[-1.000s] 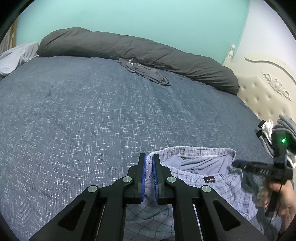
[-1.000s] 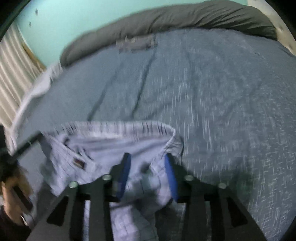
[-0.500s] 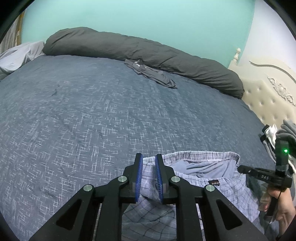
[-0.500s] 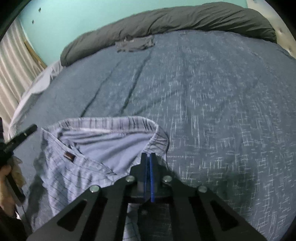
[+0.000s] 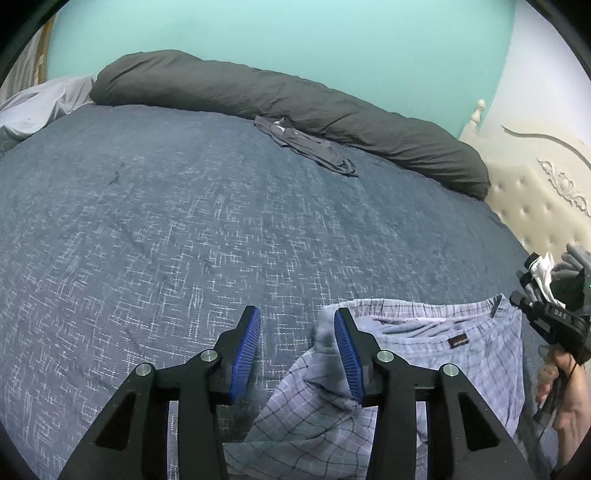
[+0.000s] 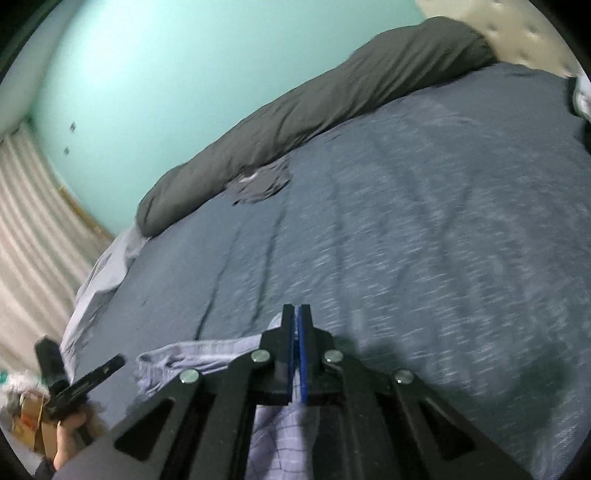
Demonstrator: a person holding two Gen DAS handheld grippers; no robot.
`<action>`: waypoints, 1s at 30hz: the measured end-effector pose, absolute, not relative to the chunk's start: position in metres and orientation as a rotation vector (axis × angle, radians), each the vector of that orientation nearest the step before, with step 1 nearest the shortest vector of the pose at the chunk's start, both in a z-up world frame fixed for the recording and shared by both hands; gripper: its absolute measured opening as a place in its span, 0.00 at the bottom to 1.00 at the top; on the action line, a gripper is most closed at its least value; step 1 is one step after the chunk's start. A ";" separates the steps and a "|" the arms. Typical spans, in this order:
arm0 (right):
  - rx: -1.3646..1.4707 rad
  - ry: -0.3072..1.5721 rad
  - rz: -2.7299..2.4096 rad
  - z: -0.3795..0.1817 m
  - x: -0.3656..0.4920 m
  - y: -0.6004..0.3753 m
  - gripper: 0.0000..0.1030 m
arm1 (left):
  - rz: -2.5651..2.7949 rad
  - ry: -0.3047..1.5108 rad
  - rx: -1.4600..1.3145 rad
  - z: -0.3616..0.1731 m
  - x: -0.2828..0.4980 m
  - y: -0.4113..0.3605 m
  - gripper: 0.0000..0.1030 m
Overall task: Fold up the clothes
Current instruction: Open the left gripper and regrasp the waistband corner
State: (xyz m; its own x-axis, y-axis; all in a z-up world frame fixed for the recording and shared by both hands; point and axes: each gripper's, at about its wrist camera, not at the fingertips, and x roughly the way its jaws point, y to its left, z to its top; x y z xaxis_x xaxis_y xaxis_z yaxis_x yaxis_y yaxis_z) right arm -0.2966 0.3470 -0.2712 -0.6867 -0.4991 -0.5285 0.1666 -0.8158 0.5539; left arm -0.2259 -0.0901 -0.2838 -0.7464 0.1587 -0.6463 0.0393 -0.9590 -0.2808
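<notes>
Left gripper [image 5: 297, 345] jaws wide apart, nothing between them; its right blue pad [image 5: 347, 354] sits against the left waistband corner of the plaid shorts [image 5: 424, 354], left pad over bare bedspread. Plaid shorts, light lavender-blue check, lie at near right of the bed [image 5: 221, 221], waistband facing far, small dark label inside the back of the waistband, fabric bunched under the left gripper. Right gripper [image 6: 296, 325] jaws pressed together on a waistband corner of the plaid shorts, cloth hanging down below the fingers; that view is motion-blurred. Seen from the left wrist, the right gripper body shows at the right edge with the right hand [image 5: 565, 387] on its handle; from the right wrist, the left hand [image 6: 68, 432] and its tool sit low left. Bedspread is dark blue with white flecks. Long dark grey rolled duvet [image 5: 295, 99] along the far edge, a crumpled grey garment [image 5: 306, 146] just in front of it. Cream tufted headboard [image 5: 535, 199] at right, teal wall [image 5: 277, 33] behind, pale sheet [image 5: 40, 107] bunched far left.
</notes>
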 end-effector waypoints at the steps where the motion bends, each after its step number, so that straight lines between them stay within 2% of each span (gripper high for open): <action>1: 0.981 -0.717 -2.500 -0.275 -0.297 0.354 0.01 | 2.841 -0.428 -1.096 -0.284 -0.227 -0.089 0.44; 11: 1.118 -0.820 -2.592 -0.288 -0.297 0.385 0.04 | 2.792 -0.396 -1.117 -0.288 -0.233 -0.078 0.44; 12: 1.138 -0.817 -2.570 -0.290 -0.298 0.382 0.12 | 2.787 -0.391 -1.119 -0.288 -0.234 -0.077 0.44; 13: 1.158 -0.814 -2.547 -0.291 -0.300 0.380 0.30 | 2.782 -0.387 -1.123 -0.289 -0.235 -0.075 0.44; 15: 1.188 -0.775 -2.508 -0.294 -0.302 0.373 0.43 | 2.770 -0.380 -1.132 -0.291 -0.236 -0.072 0.44; 20: 1.220 -0.610 -2.460 -0.293 -0.305 0.353 0.43 | 2.746 -0.349 -1.147 -0.292 -0.238 -0.065 0.44; 26: 1.246 -0.521 -2.437 -0.302 -0.306 0.347 0.42 | 2.722 -0.293 -1.166 -0.298 -0.242 -0.058 0.44; 29: 1.260 -0.489 -2.436 -0.308 -0.309 0.344 0.34 | 2.713 -0.268 -1.174 -0.301 -0.246 -0.056 0.28; 30: 1.254 -0.490 -2.440 -0.308 -0.309 0.344 0.28 | 2.713 -0.260 -1.175 -0.301 -0.247 -0.055 0.19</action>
State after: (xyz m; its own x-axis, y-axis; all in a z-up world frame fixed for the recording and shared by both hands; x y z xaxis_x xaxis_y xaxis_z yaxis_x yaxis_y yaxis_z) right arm -0.3093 0.3444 -0.3079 -0.5452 -0.4575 -0.7024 0.1508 -0.8778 0.4547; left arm -0.2469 -0.0555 -0.3014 -0.6739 0.2268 -0.7031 -0.0891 -0.9697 -0.2273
